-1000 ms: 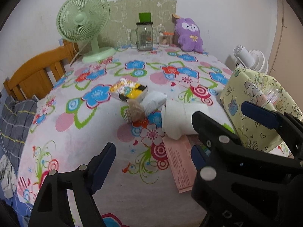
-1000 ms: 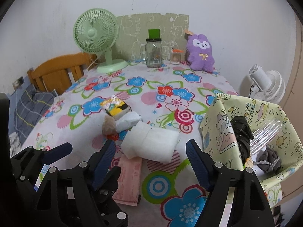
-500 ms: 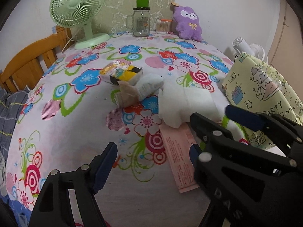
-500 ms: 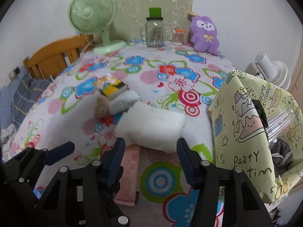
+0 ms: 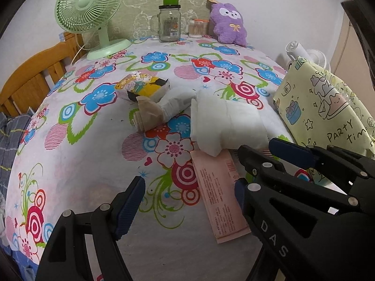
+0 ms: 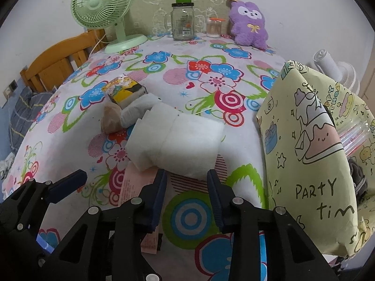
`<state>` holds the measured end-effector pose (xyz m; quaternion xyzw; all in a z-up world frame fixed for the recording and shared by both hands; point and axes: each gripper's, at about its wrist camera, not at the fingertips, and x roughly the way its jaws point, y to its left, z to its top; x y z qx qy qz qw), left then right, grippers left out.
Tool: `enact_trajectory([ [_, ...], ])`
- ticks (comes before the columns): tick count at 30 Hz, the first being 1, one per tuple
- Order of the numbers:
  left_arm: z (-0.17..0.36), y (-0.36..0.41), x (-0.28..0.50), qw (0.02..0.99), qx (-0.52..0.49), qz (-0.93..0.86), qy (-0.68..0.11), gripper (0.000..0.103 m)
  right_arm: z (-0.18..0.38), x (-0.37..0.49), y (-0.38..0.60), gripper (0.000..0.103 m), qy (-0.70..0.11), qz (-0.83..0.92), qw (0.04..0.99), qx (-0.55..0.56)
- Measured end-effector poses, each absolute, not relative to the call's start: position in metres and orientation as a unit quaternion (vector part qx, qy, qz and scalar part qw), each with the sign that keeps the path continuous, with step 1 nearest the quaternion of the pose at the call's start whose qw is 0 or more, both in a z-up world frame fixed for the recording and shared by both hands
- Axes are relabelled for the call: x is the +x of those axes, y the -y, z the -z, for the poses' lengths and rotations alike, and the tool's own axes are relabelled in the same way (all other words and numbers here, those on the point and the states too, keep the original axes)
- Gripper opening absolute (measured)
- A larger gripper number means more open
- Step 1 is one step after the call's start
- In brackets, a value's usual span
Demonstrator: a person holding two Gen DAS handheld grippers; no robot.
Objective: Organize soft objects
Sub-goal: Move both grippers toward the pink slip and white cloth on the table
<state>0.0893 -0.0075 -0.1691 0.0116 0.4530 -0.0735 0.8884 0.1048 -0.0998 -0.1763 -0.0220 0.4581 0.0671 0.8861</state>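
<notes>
A white soft pack (image 6: 178,140) (image 5: 225,124) lies mid-table on the flowered cloth. My right gripper (image 6: 186,175) (image 5: 261,147) is at its near end, jaws closing, with the pack's edge between the tips and no squeeze visible. My left gripper (image 5: 187,187) hovers open over bare cloth, a flat pink packet (image 5: 218,192) beside its right finger. Behind the pack lie a beige roll (image 6: 111,119), a white roll (image 6: 138,110) and a yellow cartoon tissue pack (image 6: 124,89). A yellow-green party bag (image 6: 304,152) stands open at the right, dark soft things inside.
At the back stand a green fan (image 6: 103,4), a glass mug jar (image 6: 182,21), a small swab jar (image 6: 214,28) and a purple plush (image 6: 249,23). A wooden chair (image 5: 35,77) is at the left. A white fan (image 6: 335,70) is behind the bag.
My right gripper's jaws have narrowed a lot, and it has dropped onto the near end of the white pack. The left gripper has sunk slightly, jaws unchanged.
</notes>
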Motion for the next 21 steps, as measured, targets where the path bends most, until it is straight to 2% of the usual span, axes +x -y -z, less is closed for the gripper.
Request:
enact_trajectory([
  [7, 0.169, 0.006, 0.088, 0.884, 0.011, 0.072, -0.461, 0.084, 0.181, 0.107, 0.1, 0.038, -0.481, -0.077, 0.873, -0.01],
  [21, 0.168, -0.023, 0.086, 0.881, -0.004, 0.04, -0.471, 0.086, 0.183, 0.108, 0.072, 0.034, -0.486, -0.118, 0.866, 0.004],
])
